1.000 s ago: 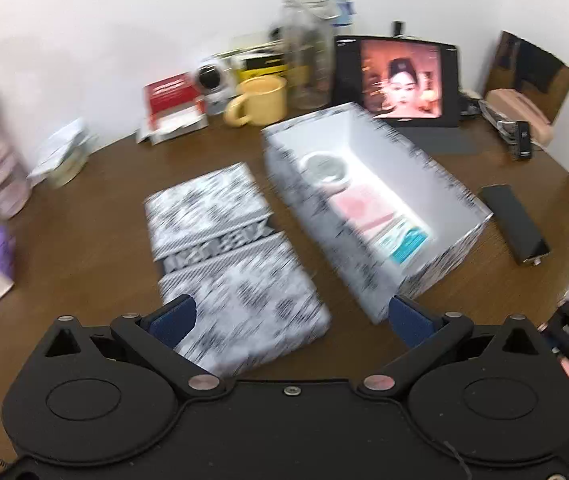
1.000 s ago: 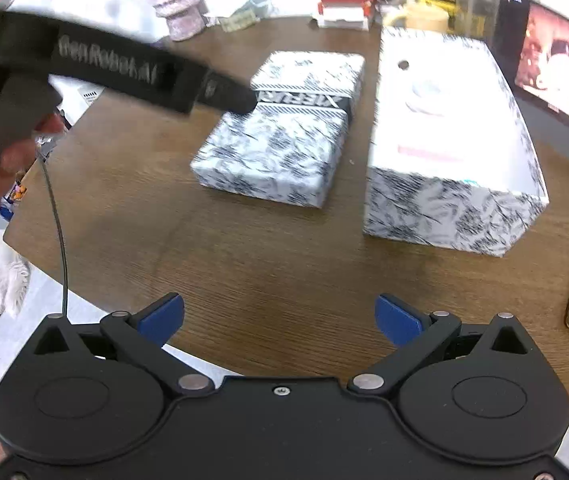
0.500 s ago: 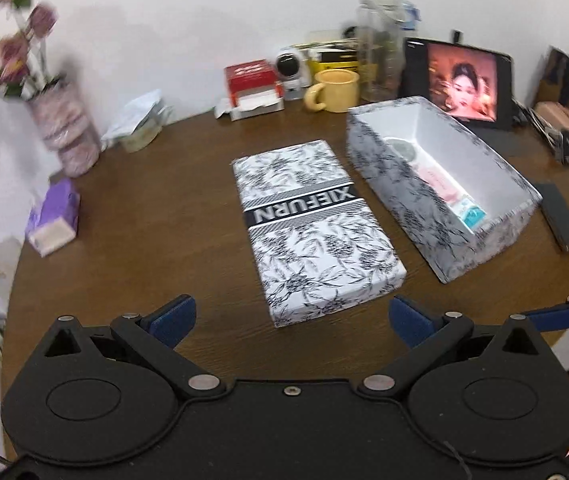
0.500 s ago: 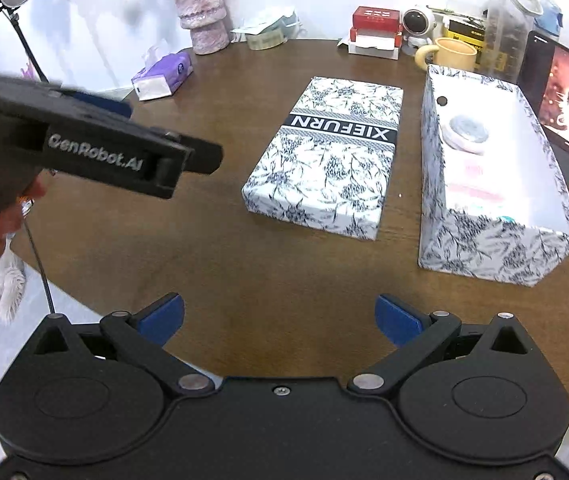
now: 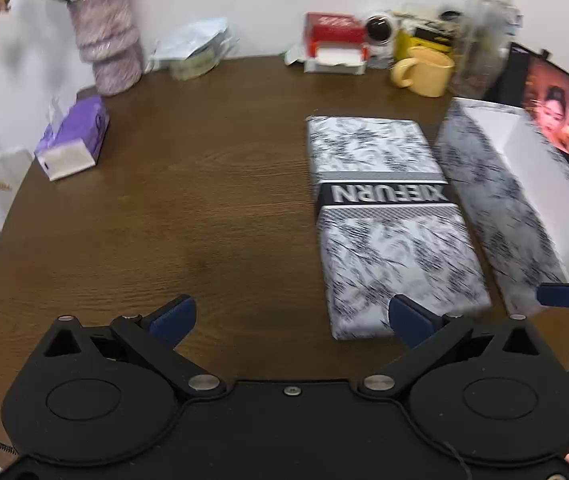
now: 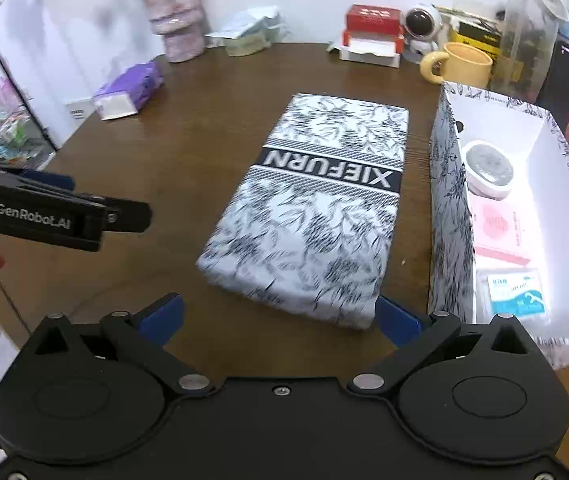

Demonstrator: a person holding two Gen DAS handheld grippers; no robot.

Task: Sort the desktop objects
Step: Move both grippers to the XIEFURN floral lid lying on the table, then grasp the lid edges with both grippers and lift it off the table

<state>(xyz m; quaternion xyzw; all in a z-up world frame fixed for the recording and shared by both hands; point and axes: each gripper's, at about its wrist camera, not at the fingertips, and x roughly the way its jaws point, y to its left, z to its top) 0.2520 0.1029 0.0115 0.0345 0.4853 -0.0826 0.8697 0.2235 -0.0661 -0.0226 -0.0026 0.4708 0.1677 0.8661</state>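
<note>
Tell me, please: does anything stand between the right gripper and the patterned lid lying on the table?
Nothing visible does. The right gripper is open, and the lid lies directly ahead on bare table. The open box stands to its right, apart.

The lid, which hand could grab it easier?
Probably right. The right gripper is open with the lid's near end almost between its fingers. The left gripper points at bare table, lid off to its side.

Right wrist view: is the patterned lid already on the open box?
No, the patterned lid lies flat on the table to the left of the open box, whose contents are exposed.
</note>
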